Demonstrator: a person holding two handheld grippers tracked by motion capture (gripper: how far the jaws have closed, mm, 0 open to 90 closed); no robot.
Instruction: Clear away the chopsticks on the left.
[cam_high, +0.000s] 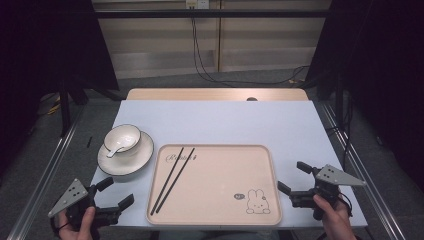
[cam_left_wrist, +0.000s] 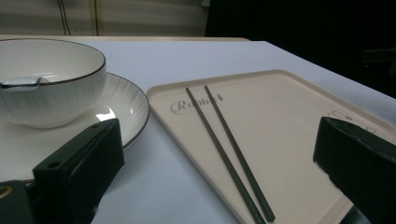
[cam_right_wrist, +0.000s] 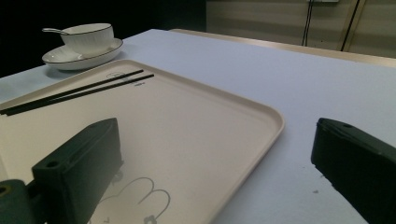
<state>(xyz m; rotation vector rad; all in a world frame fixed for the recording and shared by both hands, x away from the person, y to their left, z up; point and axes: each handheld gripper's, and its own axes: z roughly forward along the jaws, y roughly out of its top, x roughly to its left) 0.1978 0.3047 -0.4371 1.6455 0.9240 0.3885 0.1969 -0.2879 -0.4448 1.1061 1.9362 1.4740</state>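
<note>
While both tools gape empty | chopsticks (cam_high: 173, 179) lie slantwise, far tips rightward

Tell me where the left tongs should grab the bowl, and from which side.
Grip the bowl by its near rim wall, one jaw inside, coming down from above on the left tongs' side. The spoon leans over that rim, so pick a stretch beside it.
</note>
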